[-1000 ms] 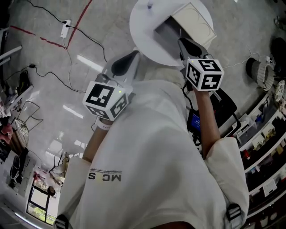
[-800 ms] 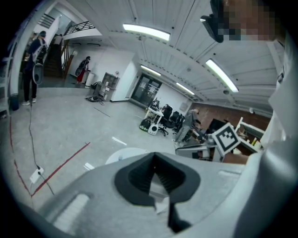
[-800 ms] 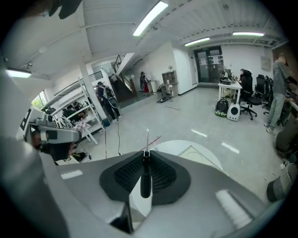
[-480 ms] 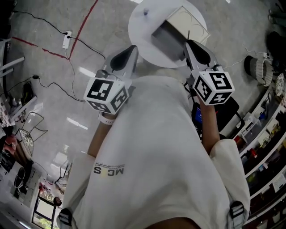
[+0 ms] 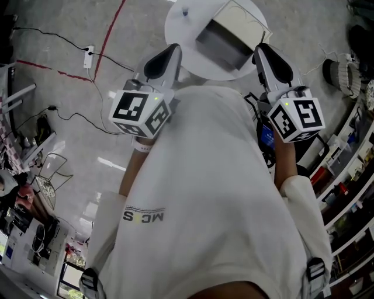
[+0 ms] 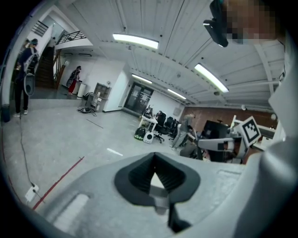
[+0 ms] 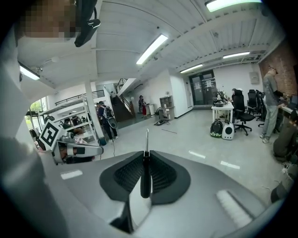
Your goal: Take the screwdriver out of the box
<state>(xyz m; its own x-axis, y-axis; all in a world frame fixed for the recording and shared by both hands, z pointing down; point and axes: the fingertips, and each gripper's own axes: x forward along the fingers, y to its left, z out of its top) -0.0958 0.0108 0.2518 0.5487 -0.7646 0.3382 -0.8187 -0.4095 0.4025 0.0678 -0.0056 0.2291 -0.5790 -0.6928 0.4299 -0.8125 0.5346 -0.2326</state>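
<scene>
My right gripper (image 7: 145, 158) is shut on the screwdriver (image 7: 145, 175): its black handle sits between the jaws and the thin metal shaft sticks up past the tips. In the head view this right gripper (image 5: 262, 49) is held up beside the right edge of the open box (image 5: 224, 38), which lies on a round white table (image 5: 182, 28) with its pale lid (image 5: 241, 17) folded back. The left gripper (image 5: 173, 49) hovers at the table's near left rim. In its own view the left gripper (image 6: 155, 157) has its jaws together with nothing between them.
A small dark item (image 5: 185, 11) lies on the table's far left. Cables and a power strip (image 5: 89, 57) run over the grey floor beside a red line (image 5: 108, 32). Shelves (image 5: 345, 193) stand at the right. The person's white shirt (image 5: 204, 204) fills the lower head view.
The right gripper has drawn back from the box mouth to the box's right side, with the screwdriver in its jaws. The left gripper stays near the table's left rim.
</scene>
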